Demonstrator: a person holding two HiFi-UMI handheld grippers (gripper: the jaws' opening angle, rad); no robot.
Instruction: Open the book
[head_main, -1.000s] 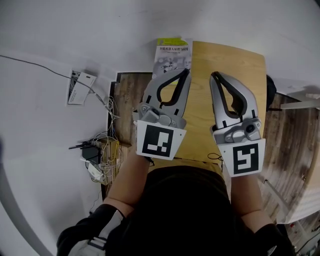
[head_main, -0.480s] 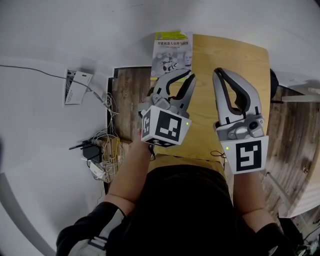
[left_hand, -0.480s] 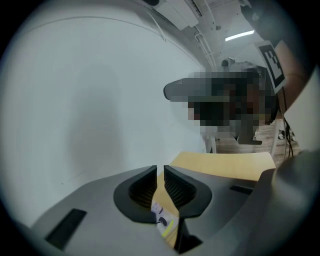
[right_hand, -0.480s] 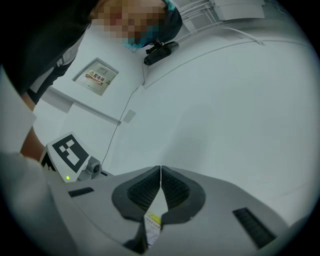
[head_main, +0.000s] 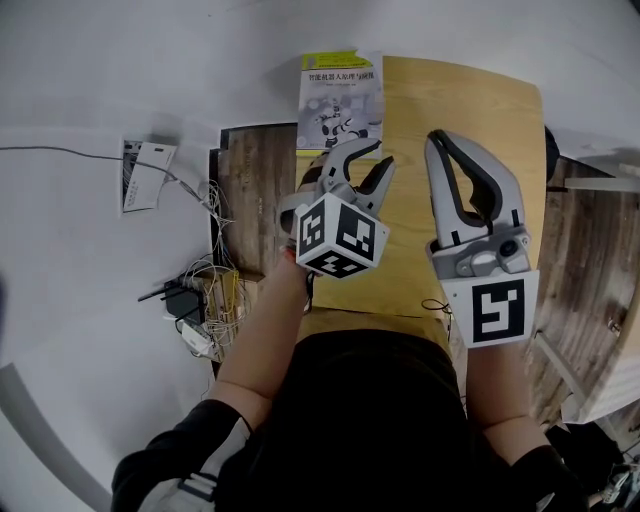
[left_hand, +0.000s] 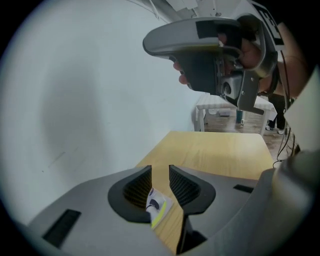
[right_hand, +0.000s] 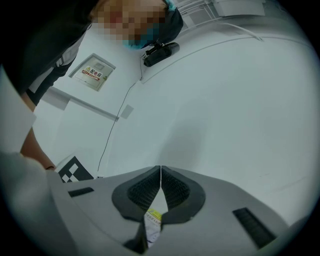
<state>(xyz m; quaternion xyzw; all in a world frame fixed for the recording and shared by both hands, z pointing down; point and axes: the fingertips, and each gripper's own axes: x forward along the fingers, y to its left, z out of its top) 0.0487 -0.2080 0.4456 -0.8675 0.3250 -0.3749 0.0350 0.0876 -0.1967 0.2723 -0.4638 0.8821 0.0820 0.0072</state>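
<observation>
Left gripper (head_main: 379, 158) lower, jaws wider, empty

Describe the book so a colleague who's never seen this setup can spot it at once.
Find the light wooden table standing against the white wall. At its far left corner, seen from the person's side, lies the closed book. It stands out from the bare wood around it by its pale cover, with a picture in the middle and a yellow-green band along its far edge.
</observation>
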